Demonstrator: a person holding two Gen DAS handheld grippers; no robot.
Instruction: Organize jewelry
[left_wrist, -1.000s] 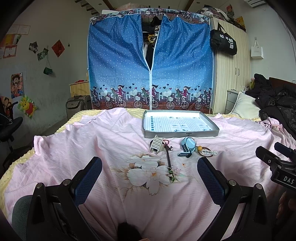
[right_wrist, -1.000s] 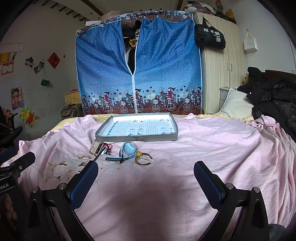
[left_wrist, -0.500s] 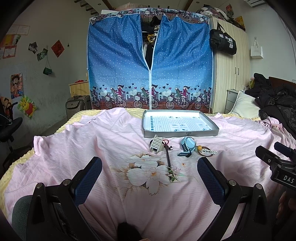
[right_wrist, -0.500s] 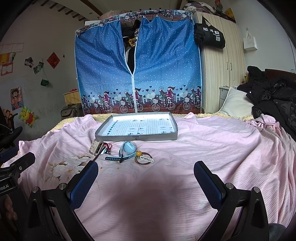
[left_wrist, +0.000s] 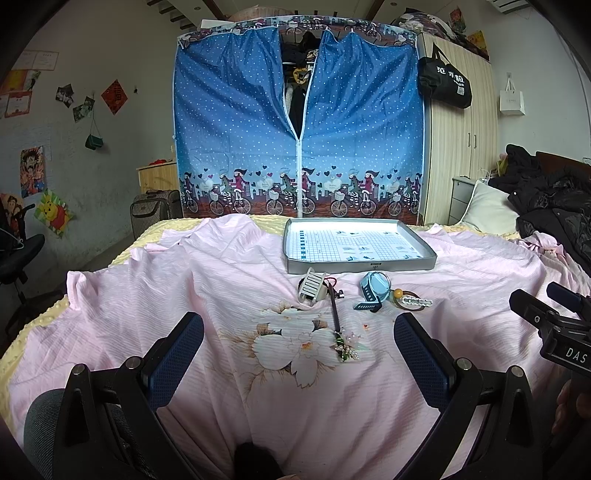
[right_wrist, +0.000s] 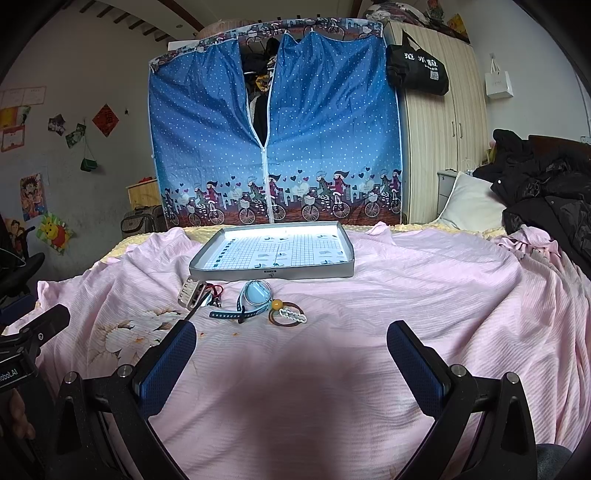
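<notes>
Nothing is sorted yet, as far as I can judge. The grey tray (left_wrist: 360, 266) sits at my twelve o'clock on the pink bedspread (left_wrist: 221, 288), and its gridded floor shows no jewelry at all.

Everything I have to organize lies in a loose row on the bed just in front of the tray's near wall. From the left gripper's view, the white hair claw (left_wrist: 313, 288) is at about eleven o'clock, with the long hairpin (left_wrist: 337, 317) running from beside it back toward me, its beaded end nearest. The light blue watch (left_wrist: 375, 290) is at one o'clock, and just right of it the beaded hair ties (left_wrist: 410, 303), touching or nearly touching the watch strap.

My left gripper (left_wrist: 298, 349) has its fingers spread wide with nothing between them, held low over the bedspread short of the row. My right gripper (right_wrist: 291, 349) is likewise wide apart and empty, with the watch at its eleven o'clock.

So every piece is left to move: four pick-ups and placements into the tray, by my count.
</notes>
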